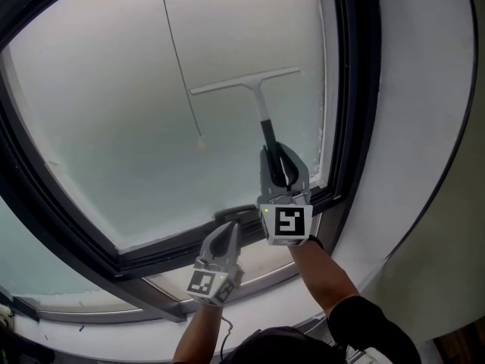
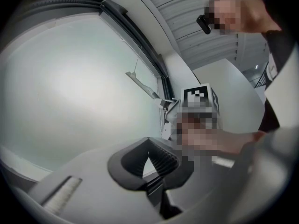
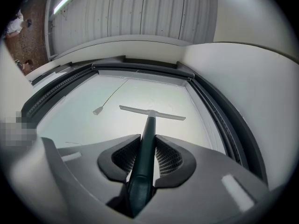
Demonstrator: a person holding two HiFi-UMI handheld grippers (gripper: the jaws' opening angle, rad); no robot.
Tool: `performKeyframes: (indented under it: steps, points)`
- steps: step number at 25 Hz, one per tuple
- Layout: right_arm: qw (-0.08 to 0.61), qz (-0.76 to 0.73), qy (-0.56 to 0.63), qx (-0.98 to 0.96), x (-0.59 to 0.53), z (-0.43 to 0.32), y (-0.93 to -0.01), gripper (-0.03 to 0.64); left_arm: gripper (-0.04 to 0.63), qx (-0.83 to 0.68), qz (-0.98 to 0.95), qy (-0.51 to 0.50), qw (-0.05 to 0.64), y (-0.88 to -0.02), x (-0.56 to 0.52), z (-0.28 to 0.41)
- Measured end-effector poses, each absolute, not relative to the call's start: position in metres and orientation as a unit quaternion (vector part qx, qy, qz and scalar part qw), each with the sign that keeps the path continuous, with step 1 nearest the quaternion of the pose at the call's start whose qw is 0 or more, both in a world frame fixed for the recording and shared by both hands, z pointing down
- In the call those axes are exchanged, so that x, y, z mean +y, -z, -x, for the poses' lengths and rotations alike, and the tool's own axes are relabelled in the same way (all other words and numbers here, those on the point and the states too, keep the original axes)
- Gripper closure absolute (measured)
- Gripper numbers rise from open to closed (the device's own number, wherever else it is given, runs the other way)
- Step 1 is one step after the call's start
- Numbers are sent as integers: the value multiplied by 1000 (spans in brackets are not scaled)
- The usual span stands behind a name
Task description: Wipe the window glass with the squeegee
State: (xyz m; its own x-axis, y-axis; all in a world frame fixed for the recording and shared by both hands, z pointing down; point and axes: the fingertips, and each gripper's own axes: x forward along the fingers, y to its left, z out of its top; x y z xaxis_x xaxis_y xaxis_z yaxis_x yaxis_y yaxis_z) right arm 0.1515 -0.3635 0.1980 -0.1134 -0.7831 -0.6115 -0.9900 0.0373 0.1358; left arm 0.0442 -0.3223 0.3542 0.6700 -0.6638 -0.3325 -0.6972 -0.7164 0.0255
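Note:
The squeegee (image 1: 254, 88) has a white T-shaped blade and a dark handle (image 3: 145, 143). Its blade lies flat against the frosted window glass (image 1: 114, 105), toward the pane's right side. My right gripper (image 1: 282, 169) is shut on the handle, which runs straight out between its jaws. In the right gripper view the blade (image 3: 152, 113) sits level across the glass. My left gripper (image 1: 225, 241) hangs lower, near the bottom frame, with its jaws closed together and nothing between them. The squeegee blade (image 2: 142, 85) shows edge-on in the left gripper view.
A thick black window frame (image 1: 352, 89) borders the pane on the right and bottom. A thin cord with a small white weight (image 1: 201, 141) hangs in front of the glass left of the squeegee. A white wall (image 1: 424, 127) lies to the right.

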Motion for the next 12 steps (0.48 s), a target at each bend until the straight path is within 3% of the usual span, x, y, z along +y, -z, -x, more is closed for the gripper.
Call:
performKeyframes:
  steps: [12]
  points:
    - [177, 641, -257, 701, -358, -151, -228, 520, 597, 387, 909, -146, 45, -363, -323, -40]
